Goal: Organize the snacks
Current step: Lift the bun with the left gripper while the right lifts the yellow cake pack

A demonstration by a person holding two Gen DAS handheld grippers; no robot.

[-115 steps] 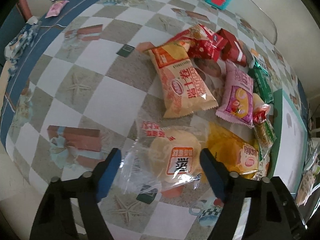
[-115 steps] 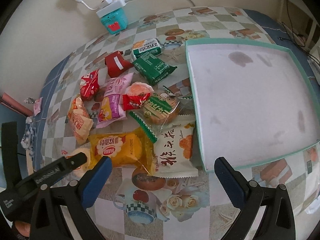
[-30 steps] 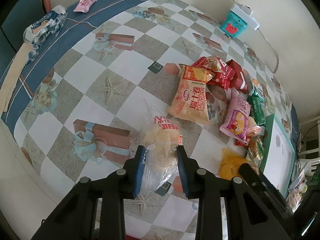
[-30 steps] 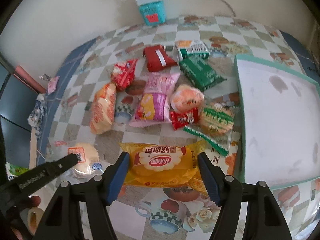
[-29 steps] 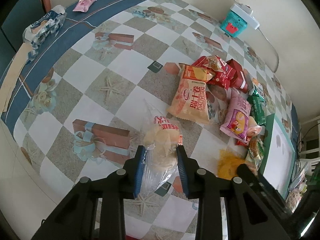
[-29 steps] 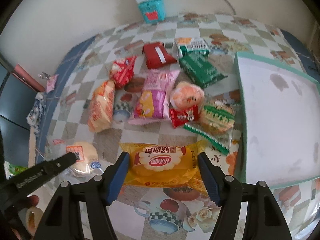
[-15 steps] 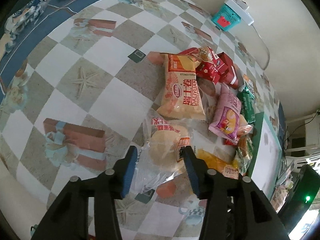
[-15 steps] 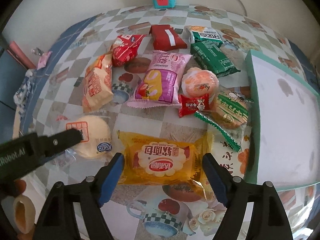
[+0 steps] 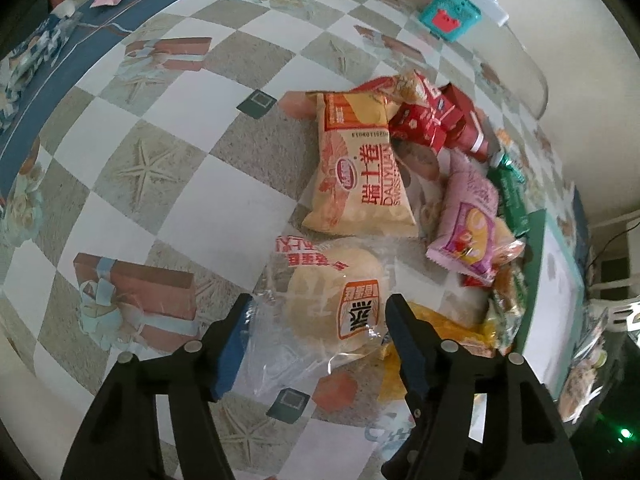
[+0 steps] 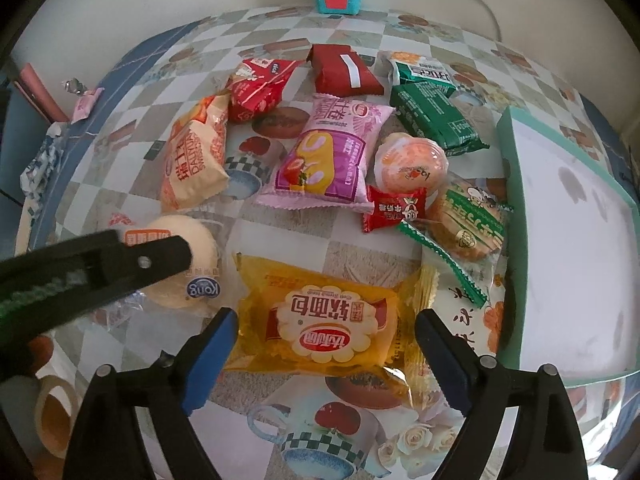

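1. The tablecloth point(image 10: 352, 32) carries everything; the teal tray point(image 10: 505, 148) lies on its right side, bare inside, seemingly the place the snacks are meant to go.
2. The loose pile of snacks lies left of the tray, including the pink packet point(image 10: 326, 156) and the green packet point(image 10: 436, 122).
3. The yellow bread packet point(image 10: 324, 320) lies flat between the jaws of the right gripper point(image 10: 326, 350), which stand wide at either end, not touching it.
4. The pale bun point(image 9: 332, 300) in clear wrap sits between the left gripper's point(image 9: 316, 340) open jaws; whether the wrap touches a finger is unclear.
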